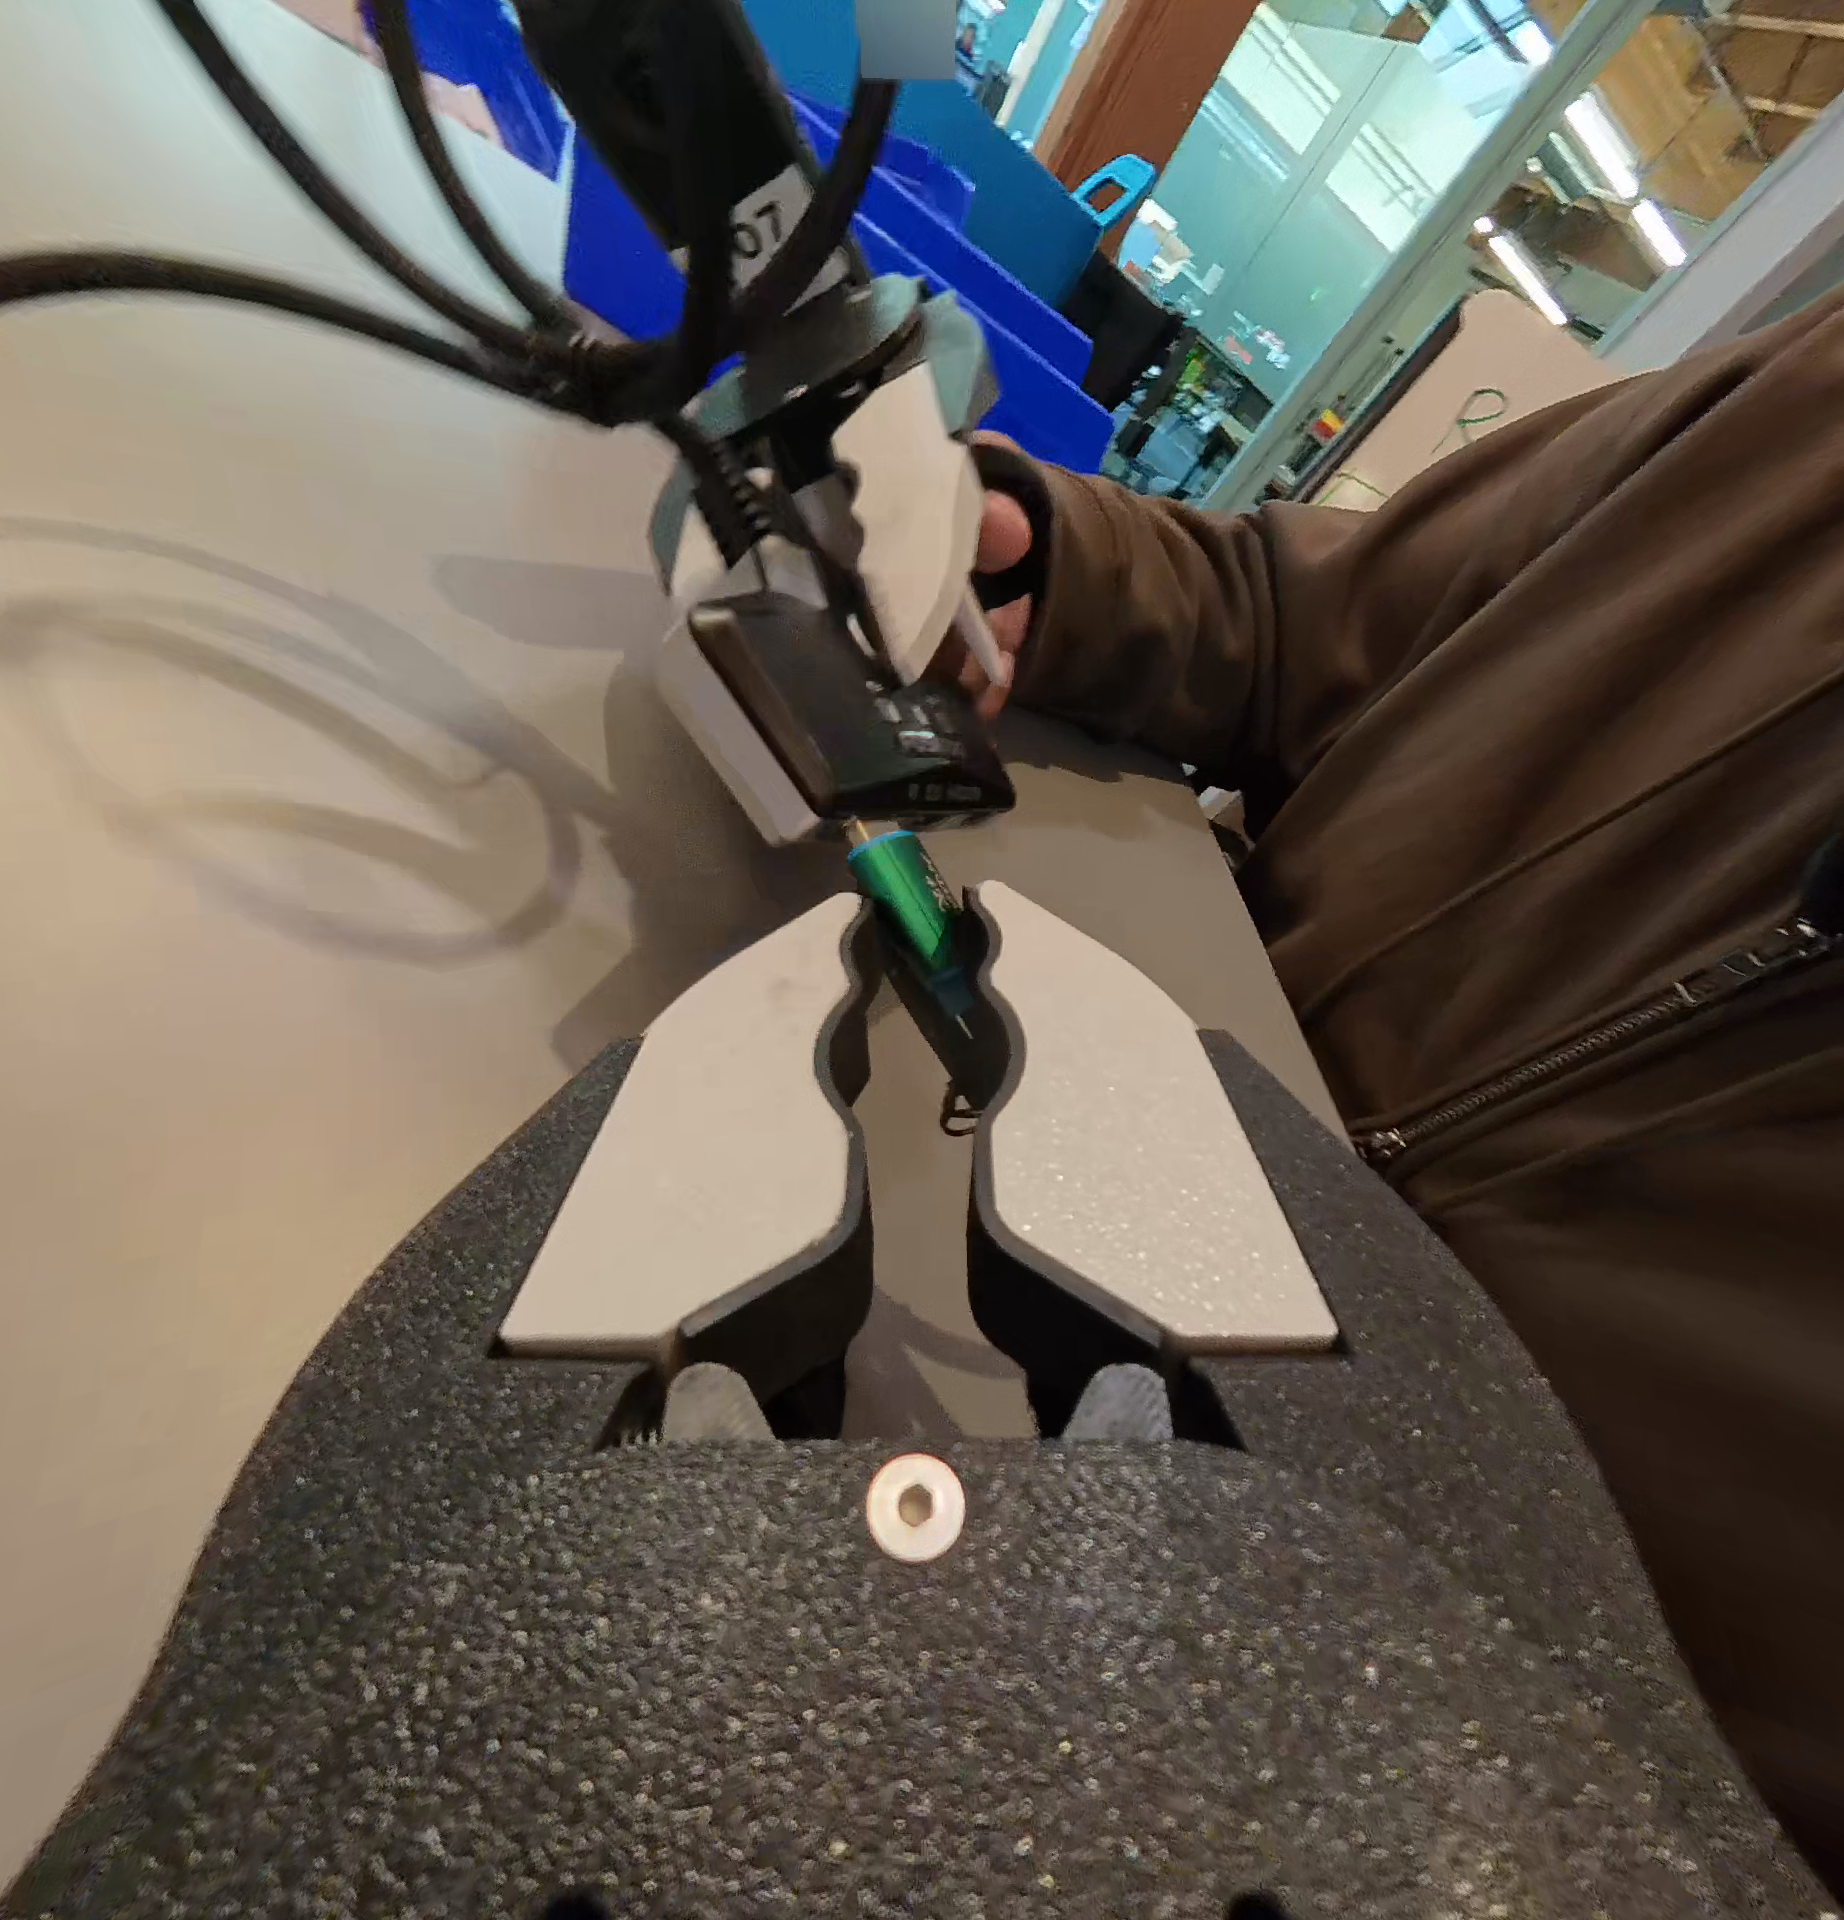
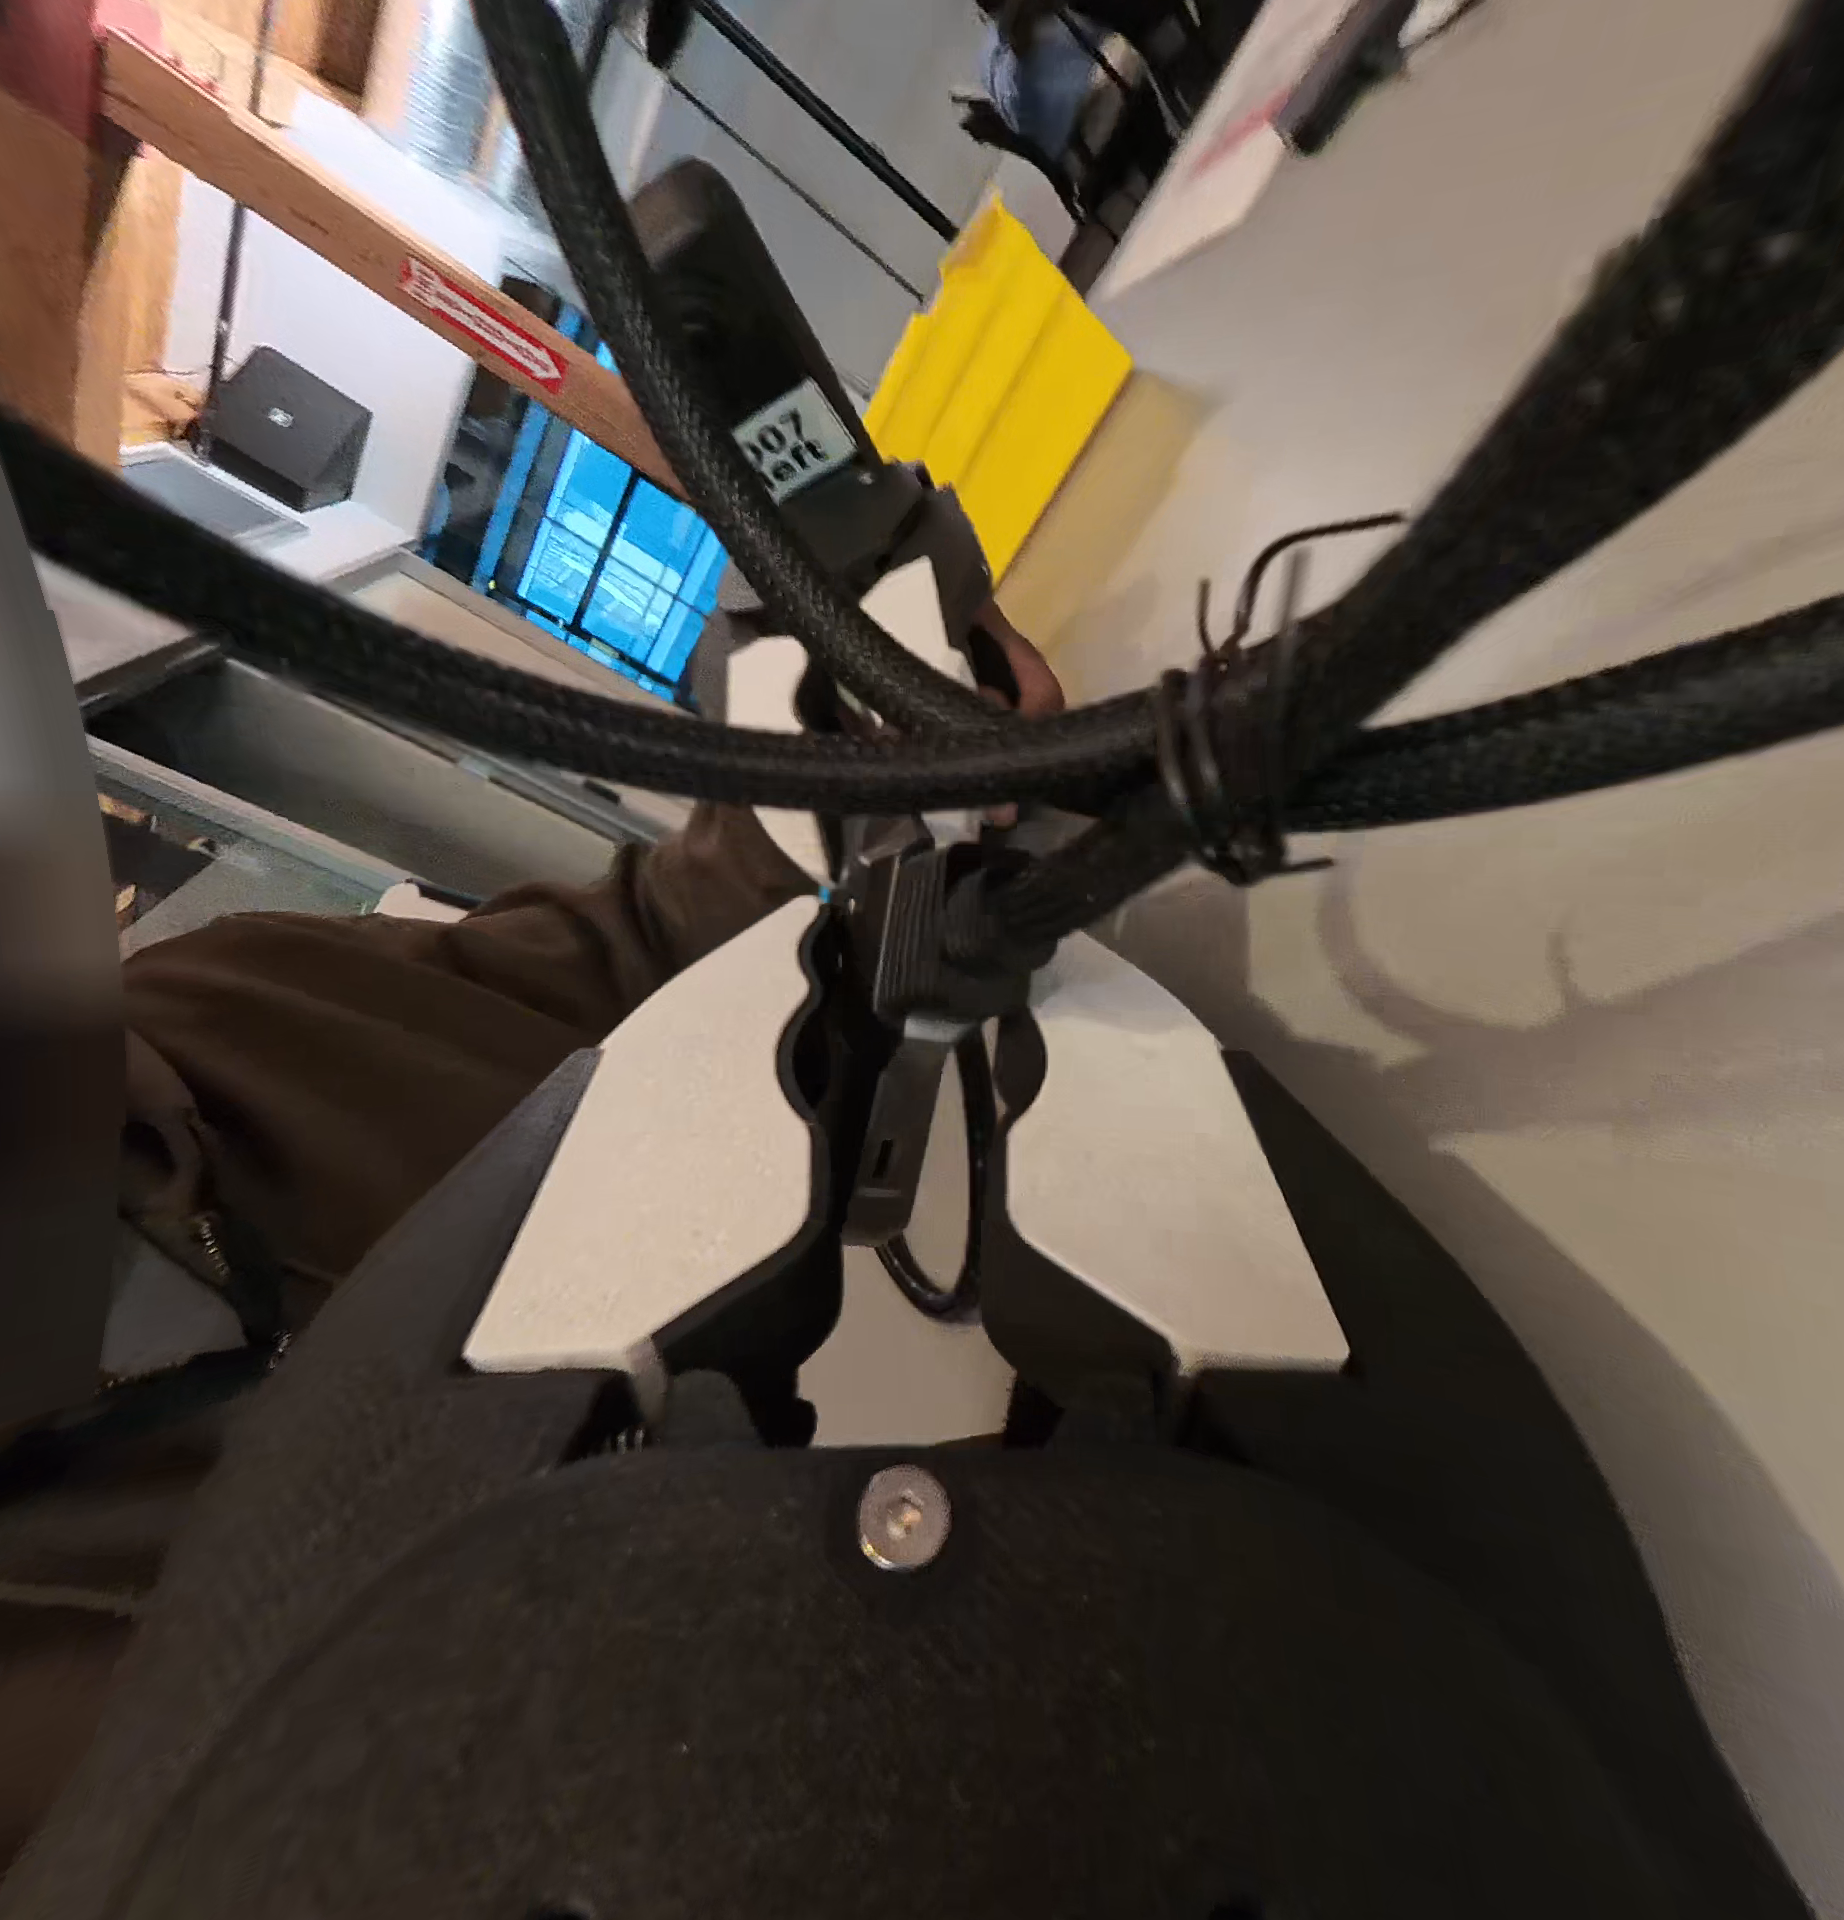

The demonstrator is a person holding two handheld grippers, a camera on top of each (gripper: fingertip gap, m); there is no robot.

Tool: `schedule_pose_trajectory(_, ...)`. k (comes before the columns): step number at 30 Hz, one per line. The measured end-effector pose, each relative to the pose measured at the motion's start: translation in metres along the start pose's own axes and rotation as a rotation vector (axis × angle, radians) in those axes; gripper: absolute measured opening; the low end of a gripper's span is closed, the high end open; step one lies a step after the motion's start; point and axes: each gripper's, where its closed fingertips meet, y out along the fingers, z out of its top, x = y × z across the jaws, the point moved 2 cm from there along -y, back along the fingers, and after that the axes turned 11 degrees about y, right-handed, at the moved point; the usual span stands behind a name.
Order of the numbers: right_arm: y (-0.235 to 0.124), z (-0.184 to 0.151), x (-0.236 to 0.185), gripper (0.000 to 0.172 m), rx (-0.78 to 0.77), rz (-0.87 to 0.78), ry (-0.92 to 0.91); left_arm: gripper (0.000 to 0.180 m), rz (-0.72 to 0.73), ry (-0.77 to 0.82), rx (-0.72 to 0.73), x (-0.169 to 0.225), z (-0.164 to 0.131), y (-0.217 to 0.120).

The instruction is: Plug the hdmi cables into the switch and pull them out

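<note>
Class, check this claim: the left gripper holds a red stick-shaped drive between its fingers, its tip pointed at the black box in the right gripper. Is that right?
Not quite. The drive in the left gripper is green, not red, as the left wrist view shows. Its tip does point at the black box in the right gripper.

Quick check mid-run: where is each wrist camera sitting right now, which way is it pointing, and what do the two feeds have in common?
Left wrist view: sits behind the left gripper, faces along its fingers at a green USB stick and the right gripper's black adapter; brown sleeve shows.
Right wrist view: sits behind the right gripper, faces the adapter and braided cables; brown sleeve shows.
Shared: adapter, sleeve, table.
</note>
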Motion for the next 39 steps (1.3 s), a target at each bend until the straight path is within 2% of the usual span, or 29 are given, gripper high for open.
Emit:
schedule_pose_trajectory(3, -0.001, 0.003, -0.004, 0.027, 0.029, -0.018, -0.078, 0.016, 0.001, -0.064, 0.029, -0.003, 0.001, -0.002)
schedule_pose_trajectory(6, -0.001, 0.004, -0.01, 0.026, 0.042, 0.004, -0.109, 0.036, -0.039, -0.177, 0.021, -0.004, -0.005, -0.001)
schedule_pose_trajectory(10, 0.001, 0.005, -0.017, 0.026, 0.064, 0.002, -0.174, 0.042, -0.1, -0.198, -0.019, 0.006, -0.011, 0.007)
schedule_pose_trajectory(12, 0.002, 0.005, -0.021, 0.025, 0.08, 0.01, -0.204, 0.04, -0.116, -0.198, -0.017, 0.011, -0.011, 0.013)
schedule_pose_trajectory(15, 0.002, 0.005, -0.029, 0.025, 0.092, 0.031, -0.251, 0.02, -0.13, -0.196, 0.01, 0.013, -0.008, 0.018)
schedule_pose_trajectory(17, 0.0, 0.005, -0.029, 0.025, 0.084, 0.013, -0.267, 0.016, -0.134, -0.172, 0.017, 0.014, -0.006, 0.018)
schedule_pose_trajectory(25, -0.004, -0.013, -0.027, 0.024, -0.1, -0.008, -0.209, 0.012, -0.13, -0.13, -0.131, 0.029, -0.013, 0.029)
schedule_pose_trajectory(31, -0.003, -0.023, -0.018, 0.023, -0.179, -0.001, -0.121, 0.012, -0.137, -0.123, -0.208, 0.034, -0.022, 0.035)
schedule_pose_trajectory(36, -0.004, -0.025, -0.021, 0.024, -0.197, 0.004, -0.125, 0.013, -0.147, -0.114, -0.223, 0.038, -0.023, 0.04)
schedule_pose_trajectory(39, -0.005, -0.016, -0.018, 0.027, -0.15, -0.06, -0.205, 0.013, -0.114, -0.146, -0.176, 0.03, -0.019, 0.038)
